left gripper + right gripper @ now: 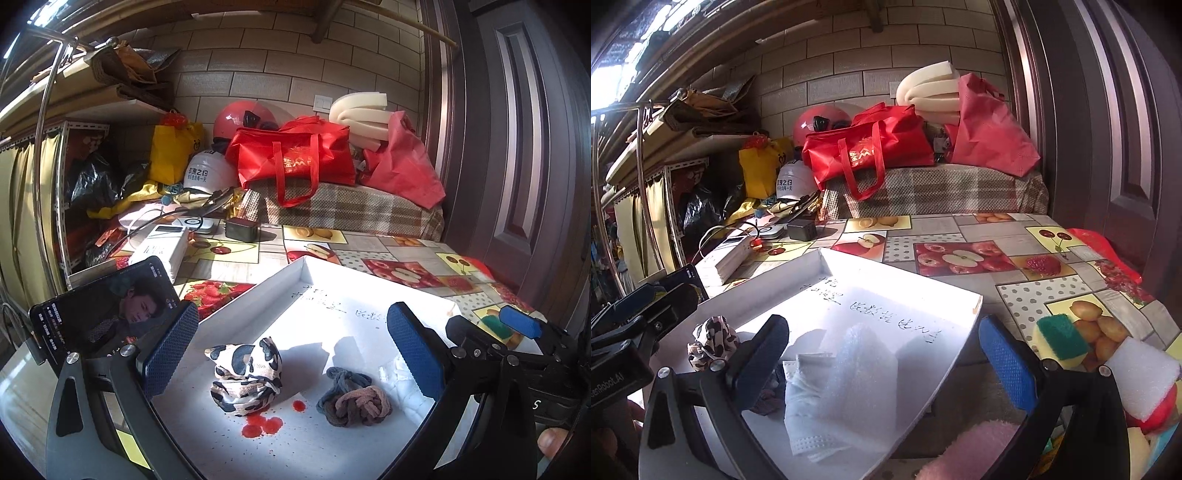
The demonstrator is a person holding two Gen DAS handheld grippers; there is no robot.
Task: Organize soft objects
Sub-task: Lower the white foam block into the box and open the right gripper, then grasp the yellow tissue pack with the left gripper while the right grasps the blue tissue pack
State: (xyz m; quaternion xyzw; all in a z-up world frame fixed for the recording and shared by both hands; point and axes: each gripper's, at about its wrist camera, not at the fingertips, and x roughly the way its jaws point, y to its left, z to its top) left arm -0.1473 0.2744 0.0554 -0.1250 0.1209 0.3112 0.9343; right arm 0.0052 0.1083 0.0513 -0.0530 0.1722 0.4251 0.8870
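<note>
A shallow white box (pixel 321 273) lies on the fruit-print tablecloth. Inside it sit a balled leopard-print cloth (pixel 245 374) and a knotted grey-brown cord bundle (pixel 352 400). My left gripper (pixel 291 356) is open above them, empty. In the right wrist view the box (pixel 908 280) also holds a white face mask with bubble wrap (pixel 842 391); the leopard cloth (pixel 713 343) shows at the left. My right gripper (pixel 886 365) is open over the mask, empty. A green-yellow sponge (pixel 1062 341), a white foam block (pixel 1141 380) and a pink fluffy cloth (pixel 975 454) lie outside the box at the right.
A phone (pixel 107 314) stands left of the box. A white power bank (pixel 160 249) and black charger (pixel 242 229) lie behind it. Red bags (pixel 295 158), helmets and foam sheets pile on a plaid cushion at the back. A dark door (pixel 517 147) stands at the right.
</note>
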